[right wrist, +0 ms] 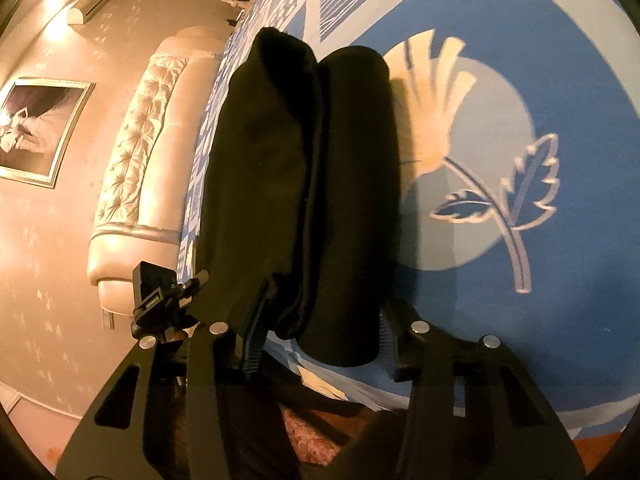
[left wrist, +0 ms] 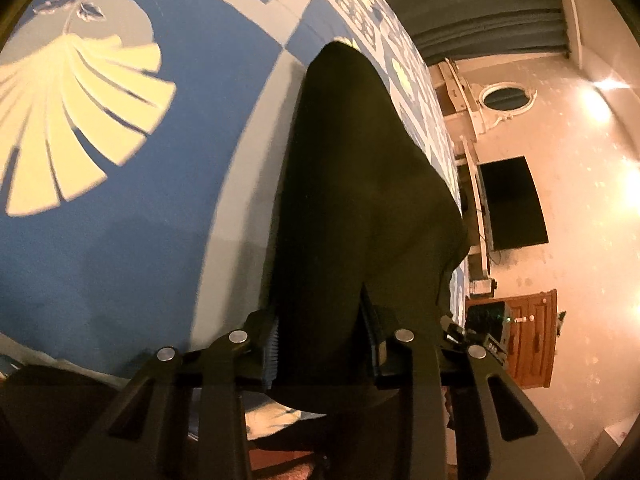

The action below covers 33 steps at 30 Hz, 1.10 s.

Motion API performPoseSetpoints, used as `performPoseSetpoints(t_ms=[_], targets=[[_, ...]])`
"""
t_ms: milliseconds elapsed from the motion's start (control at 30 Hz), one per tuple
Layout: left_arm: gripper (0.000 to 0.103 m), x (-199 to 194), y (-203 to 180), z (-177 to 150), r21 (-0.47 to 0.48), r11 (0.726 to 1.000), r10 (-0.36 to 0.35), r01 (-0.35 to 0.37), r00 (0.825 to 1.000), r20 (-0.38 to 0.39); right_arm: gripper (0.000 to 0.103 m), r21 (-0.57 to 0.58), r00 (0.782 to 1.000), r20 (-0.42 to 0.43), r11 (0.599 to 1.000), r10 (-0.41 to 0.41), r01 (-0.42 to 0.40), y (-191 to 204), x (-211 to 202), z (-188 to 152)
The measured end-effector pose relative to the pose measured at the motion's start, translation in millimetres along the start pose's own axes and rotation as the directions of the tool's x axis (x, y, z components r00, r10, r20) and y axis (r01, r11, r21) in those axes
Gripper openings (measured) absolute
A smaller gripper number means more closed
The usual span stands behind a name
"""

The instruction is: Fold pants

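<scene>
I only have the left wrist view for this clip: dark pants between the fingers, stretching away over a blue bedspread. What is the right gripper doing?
Observer: The right gripper also has the pants between its fingers, gripped at the near end by the bed's edge.
Operator: How does the cloth look there?
Observer: Two long lobes lie side by side with a crease between them, on the bedspread.
Operator: Anything beyond the bed?
Observer: A cream tufted headboard, and a framed picture on the wall.
</scene>
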<state>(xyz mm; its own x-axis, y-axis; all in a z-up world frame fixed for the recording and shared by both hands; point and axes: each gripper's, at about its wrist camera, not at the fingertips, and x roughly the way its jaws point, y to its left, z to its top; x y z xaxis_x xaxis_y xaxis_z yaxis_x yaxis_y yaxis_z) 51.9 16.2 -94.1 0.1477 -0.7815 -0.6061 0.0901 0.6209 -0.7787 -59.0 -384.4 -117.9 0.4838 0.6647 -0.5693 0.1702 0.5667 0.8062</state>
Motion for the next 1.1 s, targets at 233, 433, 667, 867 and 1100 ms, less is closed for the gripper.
performPoseSetpoints(t_ms=[233, 433, 667, 867, 1100], targets=[[0.033, -18, 15, 6, -0.047, 0.999, 0.019, -0.017, 0.999, 0.051, 0.044, -0.039, 0.999, -0.044, 0.999, 0.001, -0.003, 15, 26, 7], [0.033, -27, 20, 4, -0.063, 0.998, 0.034, -0.030, 0.997, 0.073, 0.044, -0.056, 0.998, -0.063, 0.998, 0.003, -0.007, 21, 39, 10], [0.039, -28, 17, 5, 0.002, 1.000, -0.015, 0.015, 0.999, 0.030, 0.059, -0.059, 0.998, -0.061, 0.998, 0.000, -0.003, 20, 31, 4], [0.059, -59, 24, 6, 0.089, 0.993, -0.088, 0.080, 0.993, 0.079, 0.084, -0.075, 1.000, 0.000, 0.997, -0.013, 0.013, 16, 8, 12], [0.061, -56, 42, 36, 0.112, 0.990, -0.092, 0.081, 0.990, 0.104, 0.086, 0.002, 0.997, 0.049, 0.999, 0.052, -0.053, 1, 15, 46]])
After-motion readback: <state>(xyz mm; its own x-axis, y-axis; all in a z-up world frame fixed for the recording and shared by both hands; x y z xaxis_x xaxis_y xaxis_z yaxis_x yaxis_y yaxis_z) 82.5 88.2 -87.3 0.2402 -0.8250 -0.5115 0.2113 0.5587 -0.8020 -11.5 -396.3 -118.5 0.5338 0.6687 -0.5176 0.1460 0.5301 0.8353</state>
